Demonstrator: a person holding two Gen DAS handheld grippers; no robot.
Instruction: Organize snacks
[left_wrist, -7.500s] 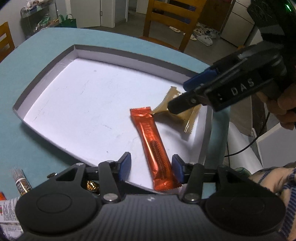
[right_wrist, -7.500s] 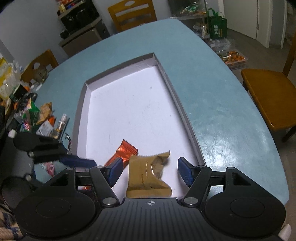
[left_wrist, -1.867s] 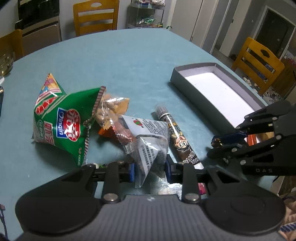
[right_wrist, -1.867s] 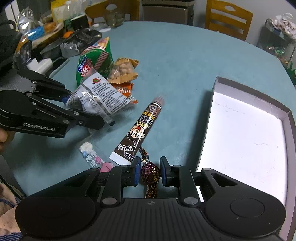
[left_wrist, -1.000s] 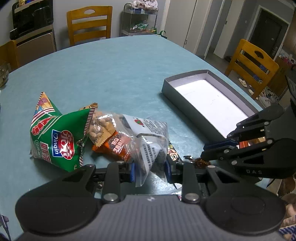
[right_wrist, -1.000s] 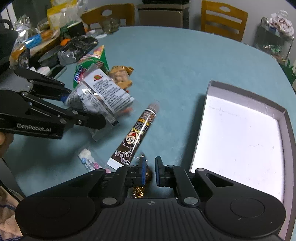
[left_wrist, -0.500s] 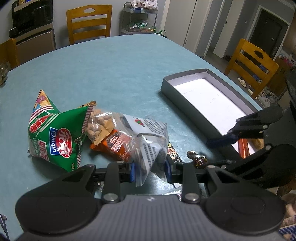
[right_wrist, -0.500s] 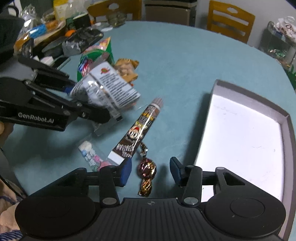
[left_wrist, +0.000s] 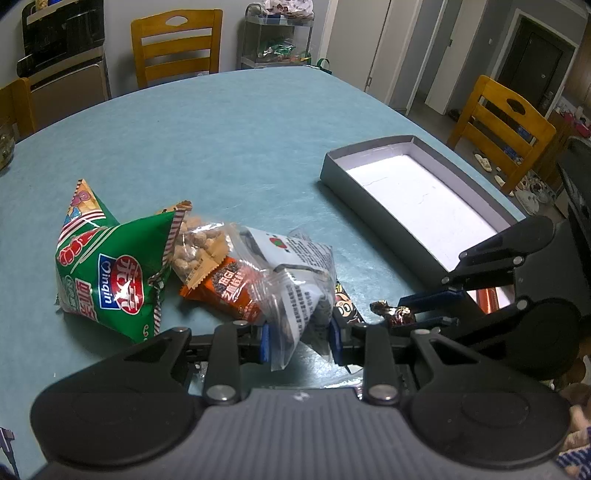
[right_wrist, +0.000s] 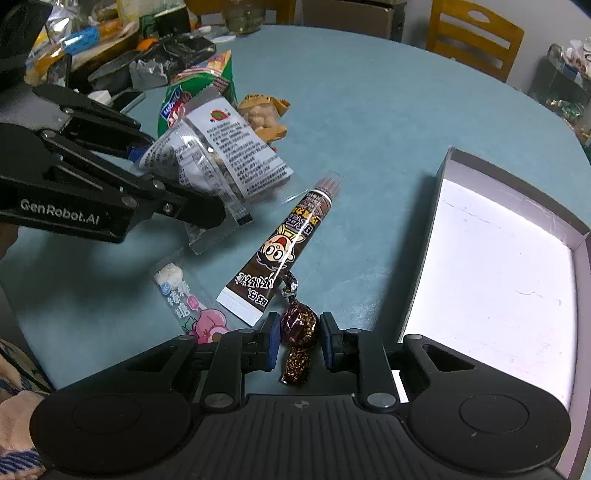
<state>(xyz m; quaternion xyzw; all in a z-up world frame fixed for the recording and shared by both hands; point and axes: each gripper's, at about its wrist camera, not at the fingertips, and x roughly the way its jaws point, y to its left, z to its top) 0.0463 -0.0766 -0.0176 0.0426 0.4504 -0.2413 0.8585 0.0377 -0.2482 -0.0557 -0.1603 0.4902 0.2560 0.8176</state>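
My left gripper is shut on a clear plastic snack bag with a white label, held just above the table; the bag also shows in the right wrist view. My right gripper has its jaws close around a dark foil-wrapped candy lying on the table; the pads stand slightly off it. The candy shows between the right gripper's fingers in the left wrist view. The grey box with a white floor lies to the right, also in the right wrist view.
A brown cartoon tube snack, a pink candy packet, a green chip bag, a peanut packet and an orange packet lie on the teal table. Clutter sits at the table's far left. Wooden chairs surround it.
My right gripper let go of the foil candy, opened wide, and has now narrowed around it again on the table. My left gripper keeps holding the clear bag, nearly still.
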